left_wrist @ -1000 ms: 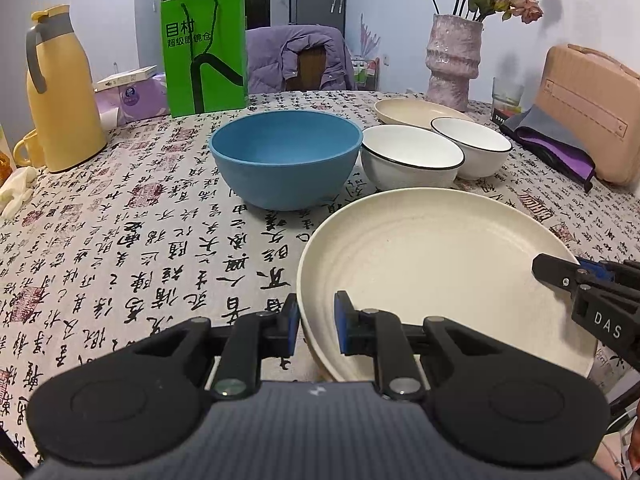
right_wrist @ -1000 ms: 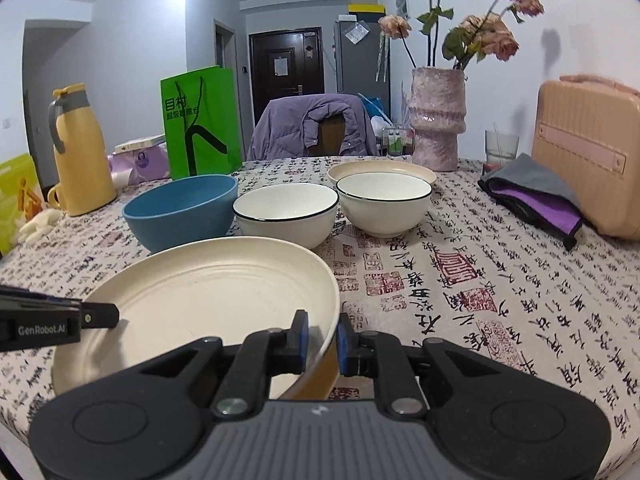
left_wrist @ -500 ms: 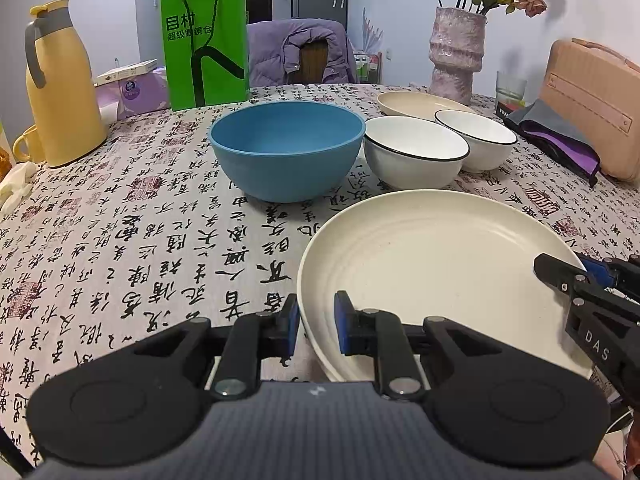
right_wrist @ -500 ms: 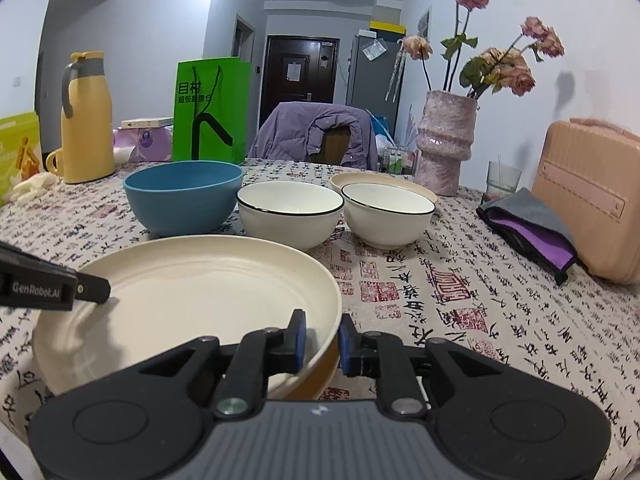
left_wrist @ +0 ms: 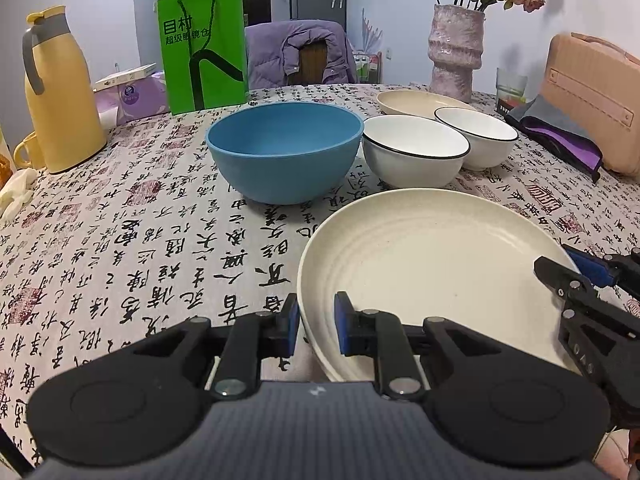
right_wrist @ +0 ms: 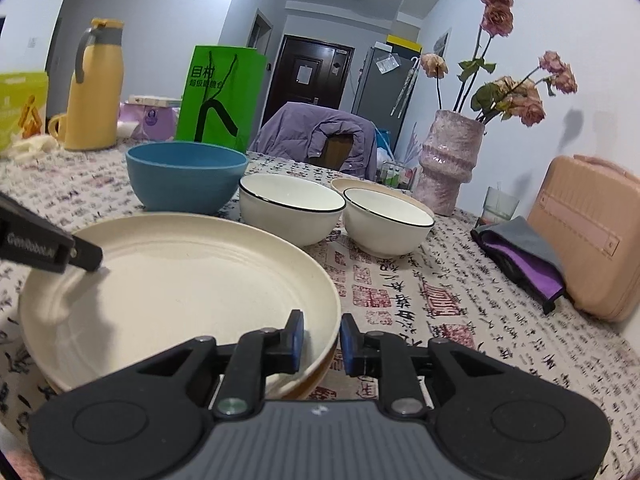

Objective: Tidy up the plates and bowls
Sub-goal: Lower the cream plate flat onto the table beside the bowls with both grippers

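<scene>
Your left gripper point(left_wrist: 316, 326) and right gripper point(right_wrist: 322, 340) are each pinched on the cream plate's point(left_wrist: 432, 268) rim, at its 9 and 3 o'clock. You're mid-carry; next, probably stack it on the far plate point(left_wrist: 416, 101) at 1 o'clock, clearing the white bowls point(left_wrist: 416, 152).

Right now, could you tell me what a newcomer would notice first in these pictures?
The large cream plate fills the foreground, its rim straddled by the left gripper and the right gripper on opposite sides. Behind it sit a blue bowl and two white bowls on the calligraphy tablecloth.
</scene>
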